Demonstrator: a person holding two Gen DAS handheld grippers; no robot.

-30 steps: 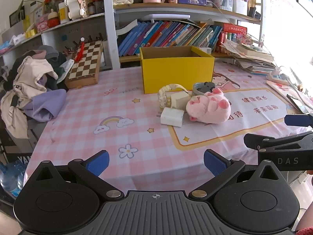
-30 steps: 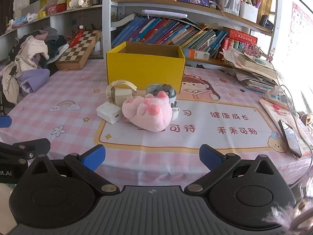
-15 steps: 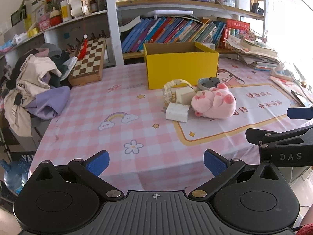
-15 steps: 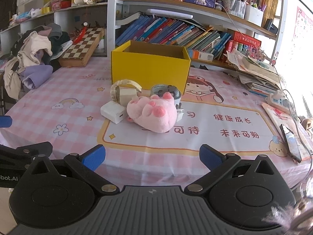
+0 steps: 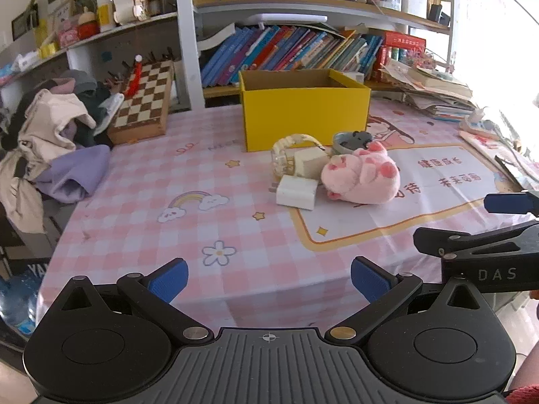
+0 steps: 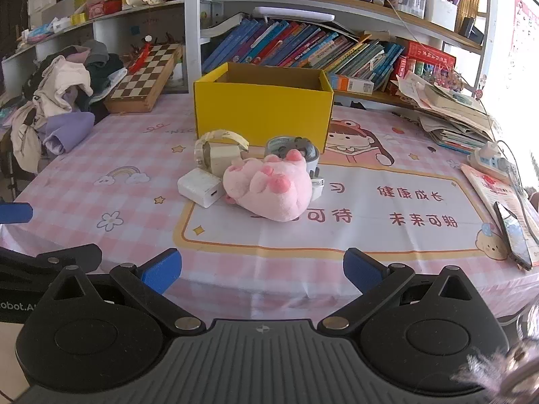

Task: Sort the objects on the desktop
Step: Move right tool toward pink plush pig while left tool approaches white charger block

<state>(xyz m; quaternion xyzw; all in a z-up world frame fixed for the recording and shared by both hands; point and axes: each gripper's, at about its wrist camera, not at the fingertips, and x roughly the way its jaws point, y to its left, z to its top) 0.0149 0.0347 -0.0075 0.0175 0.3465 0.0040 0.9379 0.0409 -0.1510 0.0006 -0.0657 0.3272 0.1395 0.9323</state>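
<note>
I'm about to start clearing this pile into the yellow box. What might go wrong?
1. The pink plush leans on the white charger and the adapter behind it; lifting it may drag them.
2. The phone lies near the table edge; a sweep of the right tongs might knock it off.

The bench [image 6: 337, 256] wears a pink checked cloth; on it stand a yellow box [image 6: 262, 114], chargers [image 6: 200, 187], a pink plush [image 6: 269, 190], a chessboard [image 6: 145, 79], clothes [image 6: 57, 101], a phone [image 6: 513, 234].
</note>
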